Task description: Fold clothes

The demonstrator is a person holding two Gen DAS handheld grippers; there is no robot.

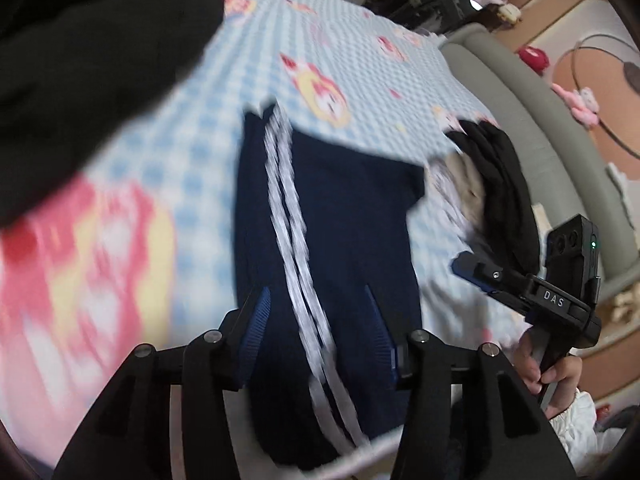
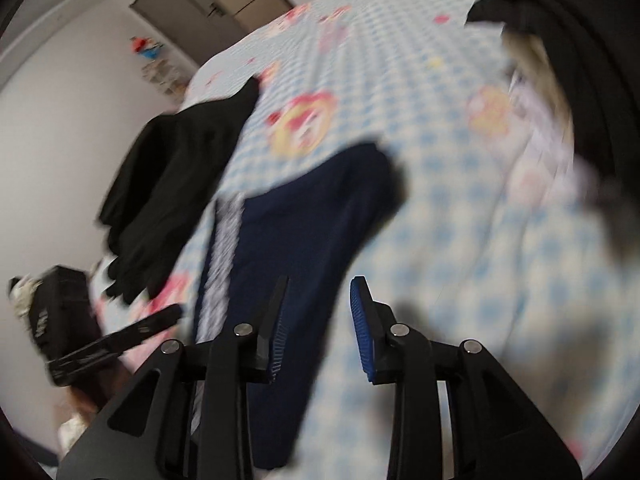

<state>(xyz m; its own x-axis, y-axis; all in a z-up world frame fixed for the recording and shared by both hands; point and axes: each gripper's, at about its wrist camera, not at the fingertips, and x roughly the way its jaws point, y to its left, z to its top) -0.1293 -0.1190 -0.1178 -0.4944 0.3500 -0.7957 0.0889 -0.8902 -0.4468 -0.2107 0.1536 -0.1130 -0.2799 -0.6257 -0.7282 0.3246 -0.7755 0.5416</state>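
Right, navy striped trousers (image 1: pixel 340 232) lie on the checked bedsheet (image 1: pixel 360 60); left gripper (image 1: pixel 324 320) and right gripper (image 2: pixel 320 320) both gape, blue ribbed pads apart.

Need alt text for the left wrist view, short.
Navy garment with white side stripes lies on a blue checked cartoon-print bedsheet, between the open fingers of the left tool. At right, a hand holds the right tool near a stack of dark clothes; the image is motion-blurred.

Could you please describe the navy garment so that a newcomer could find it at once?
On the blue-checked bed sheet, look just ahead of the two grippers. The navy garment lies there; unlike the black clothes nearby, it has two white stripes.
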